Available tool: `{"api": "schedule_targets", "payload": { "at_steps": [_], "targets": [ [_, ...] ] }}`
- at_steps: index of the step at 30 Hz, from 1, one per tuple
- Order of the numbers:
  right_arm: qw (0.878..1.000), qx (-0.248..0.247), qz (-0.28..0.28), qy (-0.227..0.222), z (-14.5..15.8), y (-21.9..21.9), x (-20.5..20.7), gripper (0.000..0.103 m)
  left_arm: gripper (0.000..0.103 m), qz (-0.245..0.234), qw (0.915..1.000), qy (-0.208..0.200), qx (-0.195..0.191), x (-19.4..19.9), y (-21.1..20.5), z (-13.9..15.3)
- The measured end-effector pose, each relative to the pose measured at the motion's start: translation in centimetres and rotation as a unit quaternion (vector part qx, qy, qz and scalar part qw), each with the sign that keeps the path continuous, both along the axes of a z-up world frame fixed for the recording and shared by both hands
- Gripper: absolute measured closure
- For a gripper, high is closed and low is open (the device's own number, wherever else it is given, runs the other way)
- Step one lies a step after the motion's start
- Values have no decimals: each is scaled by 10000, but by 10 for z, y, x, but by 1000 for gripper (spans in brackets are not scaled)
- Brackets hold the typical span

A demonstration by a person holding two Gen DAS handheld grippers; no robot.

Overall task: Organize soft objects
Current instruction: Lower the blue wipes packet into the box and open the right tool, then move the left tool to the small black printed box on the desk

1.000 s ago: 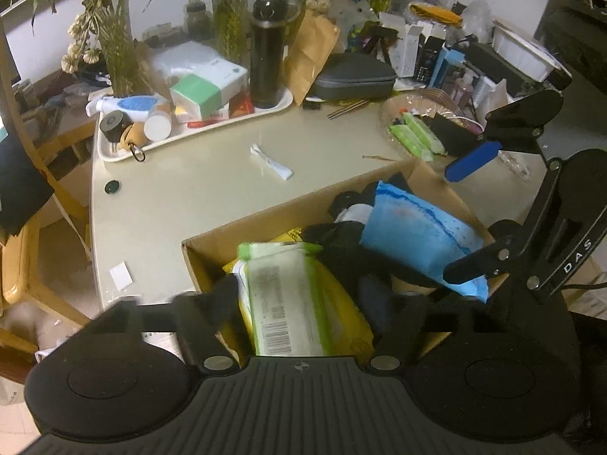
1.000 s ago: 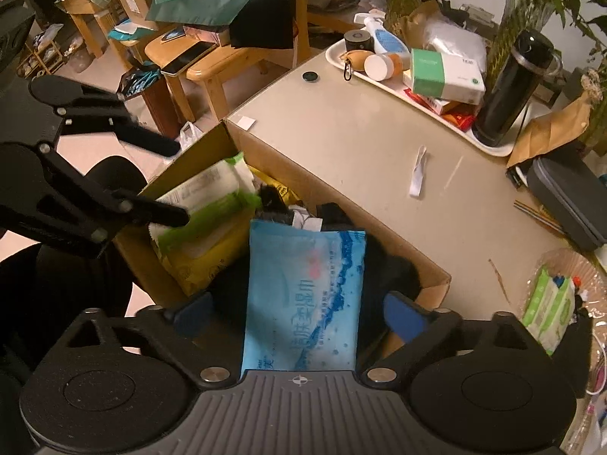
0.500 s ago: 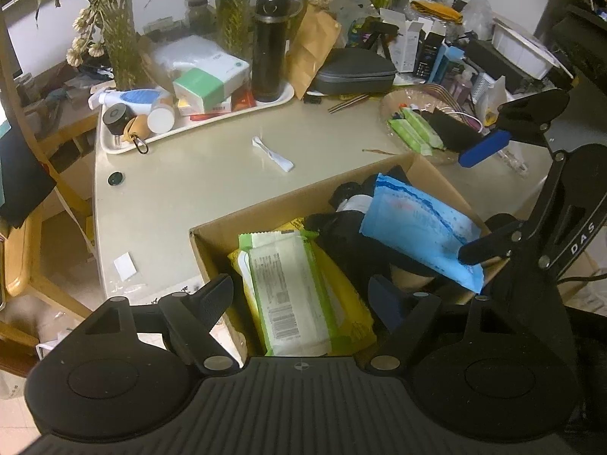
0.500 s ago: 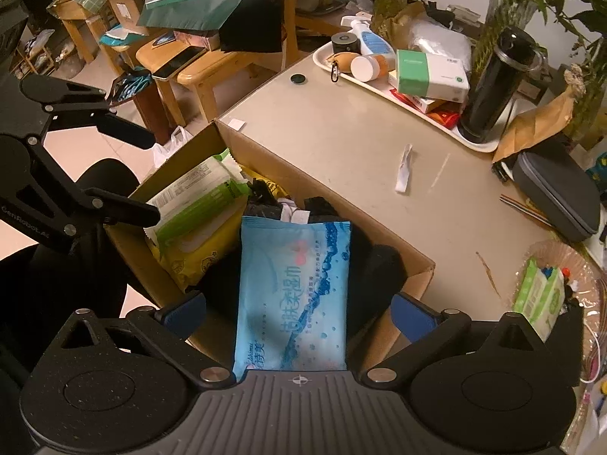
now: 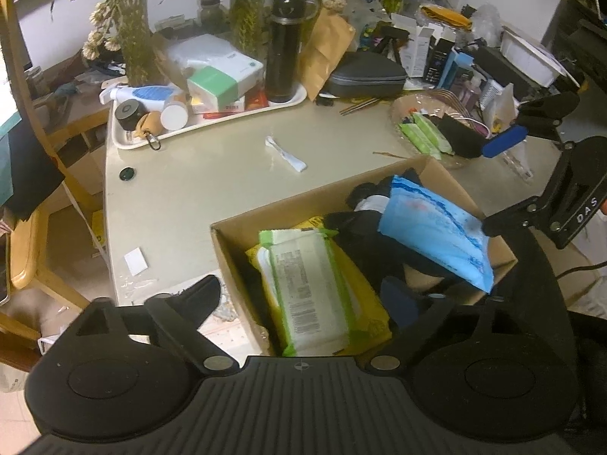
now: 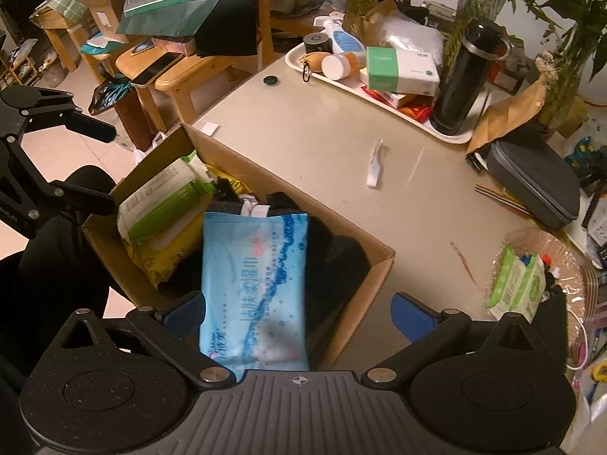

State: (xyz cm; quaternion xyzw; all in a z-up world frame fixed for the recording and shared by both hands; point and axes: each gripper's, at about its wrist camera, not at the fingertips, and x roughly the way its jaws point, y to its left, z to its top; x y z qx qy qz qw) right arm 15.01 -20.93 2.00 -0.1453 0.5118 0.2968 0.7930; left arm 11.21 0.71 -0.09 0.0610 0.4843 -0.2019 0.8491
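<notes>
An open cardboard box (image 5: 322, 197) (image 6: 356, 314) stands at the table's near edge. Inside, a green wipes pack (image 5: 311, 284) (image 6: 163, 197) lies on a yellow pack (image 5: 368, 303), beside black cloth (image 5: 360, 231). A blue wipes pack (image 5: 436, 235) (image 6: 254, 276) rests slanted on the cloth. My left gripper (image 5: 303, 299) (image 6: 110, 167) hangs over the green pack, its jaws opening and clear of the pack. My right gripper (image 6: 299, 313) (image 5: 489, 189) stands open over the blue pack; its right pad is well off the pack.
A white tray (image 5: 125, 140) at the back holds a tissue box (image 5: 220, 83), bottles and a black flask (image 5: 282, 45). A grey case (image 5: 364, 76), a clear dish with green packs (image 5: 425, 132) and a white wrapper (image 5: 288, 155) lie on the table. Wooden chair (image 5: 26, 250) at left.
The left jaws have spread wider off the green pack and that view has pulled back a little. The right gripper's pads stand slightly wider, and the blue pack stays in the box.
</notes>
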Motion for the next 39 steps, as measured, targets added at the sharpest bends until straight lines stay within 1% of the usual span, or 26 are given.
{"api": "schedule_targets", "payload": {
  "at_steps": [11, 17, 19, 23, 33, 39],
  "targets": [
    [9994, 54, -310, -160, 3, -18, 17, 0, 5, 107, 9998, 171, 70, 17, 14, -7],
    [9985, 83, -494, -206, -1, -26, 33, 0, 5, 200, 9997, 156, 9, 28, 21, -10],
    [9983, 107, -537, -201, -3, -27, 38, 0, 5, 300, 9995, 69, -10, 32, 23, -10],
    [9979, 96, -594, -238, -5, -27, 48, 0, 5, 485, 9988, 73, -81, 43, 28, -13],
    [9962, 188, -809, -275, -11, -32, 80, 0, 5, 737, 9973, -14, -28, 74, 34, -13],
    [9950, 244, -936, -251, -21, -33, 100, 0, 5, 680, 9977, 64, 23, 92, 27, -19]
  ]
}}
